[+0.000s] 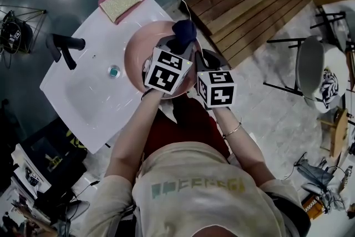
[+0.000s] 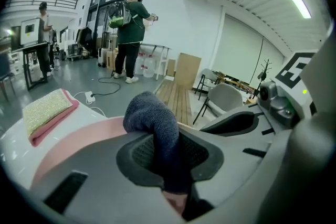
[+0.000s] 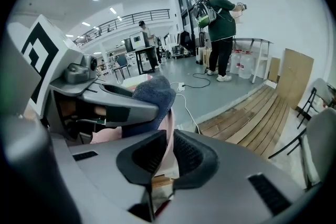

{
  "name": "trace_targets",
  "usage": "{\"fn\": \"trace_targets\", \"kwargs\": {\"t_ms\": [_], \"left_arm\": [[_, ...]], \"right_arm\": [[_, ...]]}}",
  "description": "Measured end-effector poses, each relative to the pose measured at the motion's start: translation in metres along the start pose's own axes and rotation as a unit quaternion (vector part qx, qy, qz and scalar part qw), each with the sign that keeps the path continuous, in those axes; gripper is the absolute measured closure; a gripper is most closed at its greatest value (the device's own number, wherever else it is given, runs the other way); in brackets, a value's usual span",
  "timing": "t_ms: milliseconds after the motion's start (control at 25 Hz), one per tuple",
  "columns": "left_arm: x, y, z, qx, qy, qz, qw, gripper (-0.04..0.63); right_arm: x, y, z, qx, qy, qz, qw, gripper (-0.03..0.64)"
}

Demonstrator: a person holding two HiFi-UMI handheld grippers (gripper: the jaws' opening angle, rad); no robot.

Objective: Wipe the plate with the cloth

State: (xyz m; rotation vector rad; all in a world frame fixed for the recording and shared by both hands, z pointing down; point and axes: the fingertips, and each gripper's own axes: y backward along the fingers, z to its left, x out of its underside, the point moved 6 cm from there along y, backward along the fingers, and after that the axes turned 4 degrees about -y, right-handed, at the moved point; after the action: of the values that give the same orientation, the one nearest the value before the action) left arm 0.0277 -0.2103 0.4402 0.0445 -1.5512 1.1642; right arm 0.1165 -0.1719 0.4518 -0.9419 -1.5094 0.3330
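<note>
Person: beige shirt (image 1: 194, 191) filled the bottom of the head view, with both forearms stretched forward and a thin bracelet (image 1: 233, 130) on the right wrist
Left gripper (image 1: 178, 44): jaws were clenched on a dark blue terry cloth (image 1: 184, 30); in the left gripper view the left gripper (image 2: 168, 165) had its pads pressed into the fabric, and the cloth (image 2: 155, 123) bulged out above them
Right gripper (image 1: 206, 59): just beside the left one, clamped on the rim of a round pink plate (image 1: 137, 50); in the right gripper view the right gripper (image 3: 167, 157) had the thin pink edge (image 3: 169, 136) squeezed between its two black pads
Plate position: over the right side of a white washbasin top (image 1: 83, 97); whether it rested there or was held off it could not be told
Cloth position: at the plate's far rim, next to the pink surface (image 2: 79, 139); the right gripper view showed the cloth (image 3: 152, 94) beside the plate, though actual contact was unclear
Basin: a black tap (image 1: 66, 44) on its left and a small drain (image 1: 113, 71) near the plate
Sponge: a yellow-topped pink sponge pad (image 1: 121, 1) lay at the basin's far corner, apart from the plate
Background: a person in a green top (image 2: 128, 34) stood well behind
</note>
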Motion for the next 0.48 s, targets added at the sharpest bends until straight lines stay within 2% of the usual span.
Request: {"fn": "trace_targets", "kwargs": {"t_ms": [280, 480], "left_arm": [[0.006, 0.000, 0.016, -0.028, 0.007, 0.014, 0.9995, 0.515], [0.013, 0.008, 0.032, -0.060, 0.027, 0.022, 0.9976, 0.515]], "right_arm": [[0.001, -0.001, -0.001, 0.000, 0.007, 0.000, 1.000, 0.549], [0.002, -0.002, 0.000, 0.002, 0.013, -0.001, 1.000, 0.549]]}}
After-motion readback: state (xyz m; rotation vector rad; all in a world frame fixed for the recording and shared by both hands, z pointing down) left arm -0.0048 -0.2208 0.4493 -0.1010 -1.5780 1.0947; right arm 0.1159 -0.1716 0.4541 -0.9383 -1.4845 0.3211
